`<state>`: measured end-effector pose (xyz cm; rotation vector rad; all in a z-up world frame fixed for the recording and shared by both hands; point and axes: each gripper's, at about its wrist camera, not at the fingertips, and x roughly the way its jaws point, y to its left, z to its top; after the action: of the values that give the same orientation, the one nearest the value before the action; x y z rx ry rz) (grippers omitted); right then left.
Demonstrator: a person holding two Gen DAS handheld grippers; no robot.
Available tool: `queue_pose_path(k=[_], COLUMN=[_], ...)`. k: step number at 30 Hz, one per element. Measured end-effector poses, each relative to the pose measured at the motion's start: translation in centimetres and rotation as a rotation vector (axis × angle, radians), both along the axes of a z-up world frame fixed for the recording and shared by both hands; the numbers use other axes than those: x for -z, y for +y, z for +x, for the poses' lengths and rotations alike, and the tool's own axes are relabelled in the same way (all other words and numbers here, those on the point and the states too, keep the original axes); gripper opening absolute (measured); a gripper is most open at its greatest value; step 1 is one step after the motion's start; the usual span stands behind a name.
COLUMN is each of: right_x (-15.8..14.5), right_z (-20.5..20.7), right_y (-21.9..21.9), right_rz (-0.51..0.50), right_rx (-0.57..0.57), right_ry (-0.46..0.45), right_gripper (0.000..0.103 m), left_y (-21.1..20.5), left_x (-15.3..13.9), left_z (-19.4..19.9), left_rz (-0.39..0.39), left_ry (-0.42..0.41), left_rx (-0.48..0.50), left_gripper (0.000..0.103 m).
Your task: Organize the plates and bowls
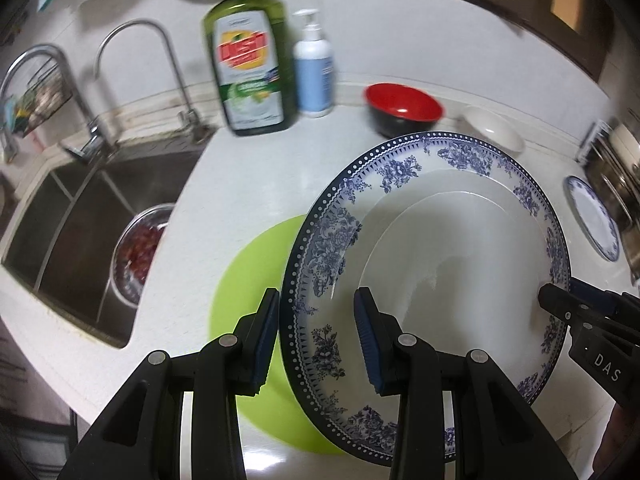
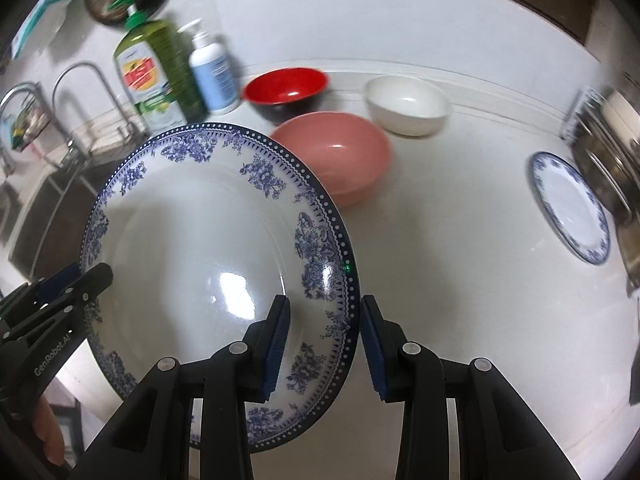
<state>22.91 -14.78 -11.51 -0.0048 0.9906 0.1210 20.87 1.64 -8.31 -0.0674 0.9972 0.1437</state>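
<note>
Beyond the tools, three bowls are sitting on the white worktop (image 2: 460,208), all looking empty: a red bowl (image 2: 286,85) w/ black outside, a white bowl (image 2: 406,104) to its right, and a pink bowl (image 2: 334,160) nearer, just past the big plate's far rim. A small blue-rimmed plate (image 2: 570,208) is lying flat far right of the right tool, next to metal cookware. Left of the left tool, the sink (image 1: 76,216) is holding a steel bowl (image 1: 138,256) w/ something reddish inside; can't tell what. Green dish soap bottle (image 1: 250,64) and white pump bottle (image 1: 314,68) are standing behind. The big blue-floral plate (image 2: 208,248) is being held up off the worktop, tilted, between both tools, over a lime-green mat (image 1: 248,304). Left tool (image 1: 316,340) is straddling the plate's left rim, jaws wide apart, pads not pressing it: released. Right tool (image 2: 324,344) is straddling the opposite rim, jaws also spread, outer pad just beside the edge, inner pad over the plate face; contact unclear, looks unclenched.
</note>
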Motion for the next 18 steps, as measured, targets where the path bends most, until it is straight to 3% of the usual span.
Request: queue_pose_path(k=[18], right_x=[3.1], right_z=[2.6], right_y=[6.7], right_rz=[-0.032], right_rx=[-0.101], right_ry=[0.067], right_gripper=[0.037], left_y=[6.2], left_x=[4.1], left_z=[-0.1], left_rz=[-0.027], left_ry=[0.091], left_rx=[-0.127], left_gripper=[0.038])
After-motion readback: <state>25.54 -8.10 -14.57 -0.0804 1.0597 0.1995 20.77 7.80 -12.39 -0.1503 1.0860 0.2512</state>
